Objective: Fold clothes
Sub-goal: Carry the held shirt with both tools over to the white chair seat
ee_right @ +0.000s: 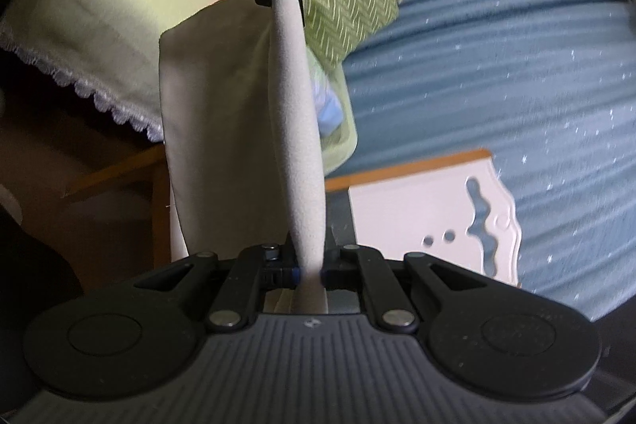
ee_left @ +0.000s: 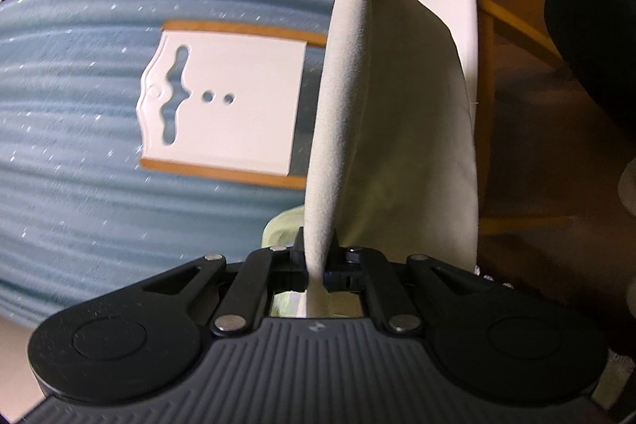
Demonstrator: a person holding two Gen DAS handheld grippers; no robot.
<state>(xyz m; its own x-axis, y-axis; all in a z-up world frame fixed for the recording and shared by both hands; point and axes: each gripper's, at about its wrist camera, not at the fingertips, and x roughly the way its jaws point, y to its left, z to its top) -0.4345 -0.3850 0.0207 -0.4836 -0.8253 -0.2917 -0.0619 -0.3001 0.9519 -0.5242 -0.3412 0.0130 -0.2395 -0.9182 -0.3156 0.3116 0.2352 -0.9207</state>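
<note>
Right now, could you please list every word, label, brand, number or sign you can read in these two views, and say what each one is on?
No readable words or numbers in either view.
Small pale emblem on the ribbed grey housing of the left claw: a logo mark only, too small to read.
The same emblem on the right claw's grey housing: likewise unreadable.

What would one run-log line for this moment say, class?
left gripper: shut on cream cloth | right gripper: shut on cream cloth | cloth stretched between them, hanging | below: blue bedspread

cloth point(ee_left: 413, 130) – cream | bedspread point(ee_left: 79, 130) – blue, ribbed | cushion point(ee_right: 349, 6) – green herringbone
</note>
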